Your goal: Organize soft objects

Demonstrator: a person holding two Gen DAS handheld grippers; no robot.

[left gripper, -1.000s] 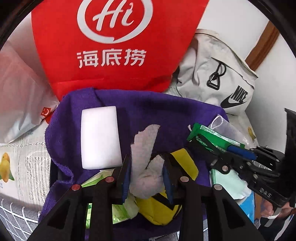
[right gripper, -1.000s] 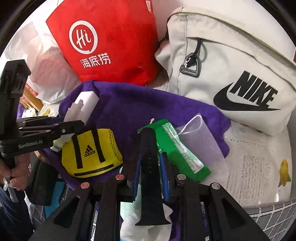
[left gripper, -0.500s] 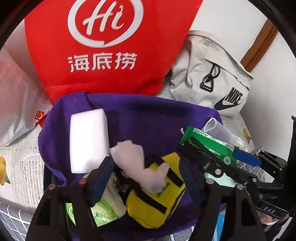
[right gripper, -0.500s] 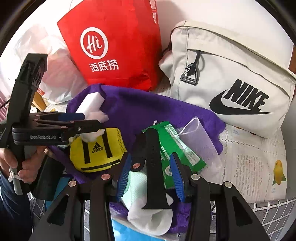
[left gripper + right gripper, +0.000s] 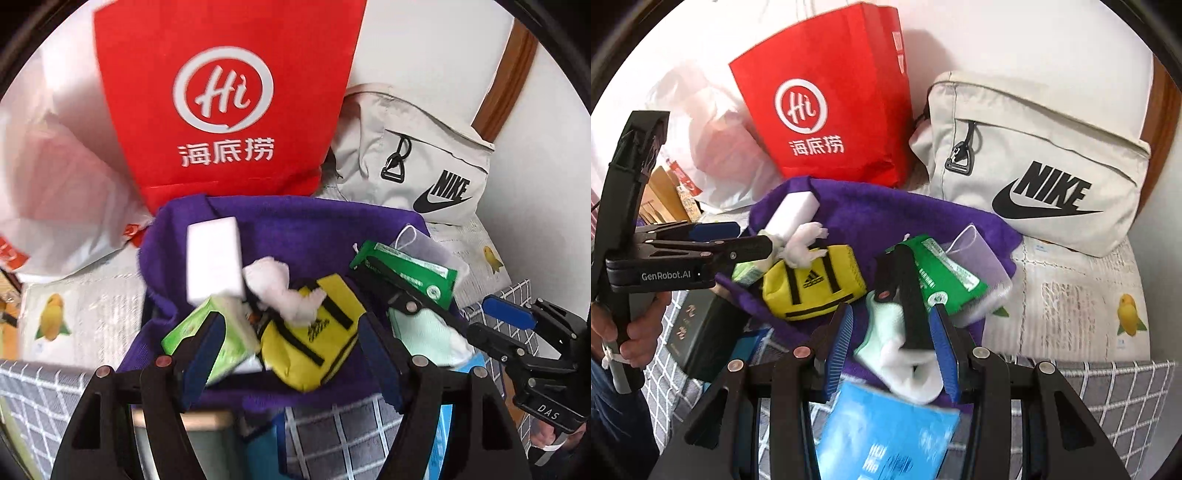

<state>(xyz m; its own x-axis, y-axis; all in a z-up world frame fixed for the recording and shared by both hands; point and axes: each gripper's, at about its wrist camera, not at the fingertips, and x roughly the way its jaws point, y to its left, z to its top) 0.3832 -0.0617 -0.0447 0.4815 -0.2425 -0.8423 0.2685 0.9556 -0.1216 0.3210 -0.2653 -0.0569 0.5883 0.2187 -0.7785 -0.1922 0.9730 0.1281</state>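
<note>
Behind, a red bag [image 5: 229,99] and a grey Nike bag [image 5: 1045,162] stood vs. the wall. On one purple towel [image 5: 317,229] lay 1 white sponge [image 5: 212,254], 1 white rag [image 5: 284,291] atop 1 yellow pouch [image 5: 812,284], 1 green packet [image 5: 942,273]. Left gripper [image 5: 291,354] and right gripper [image 5: 890,347] both released, holding nothing. Blue pack [image 5: 886,432] blurred, partly cut off.

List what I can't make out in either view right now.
- Blue packet: print blurred, lower part behind the right gripper, right view.
- Green tissue pack: partly behind a left gripper finger, left view.
- Dark box: lettering too small, right view.
</note>
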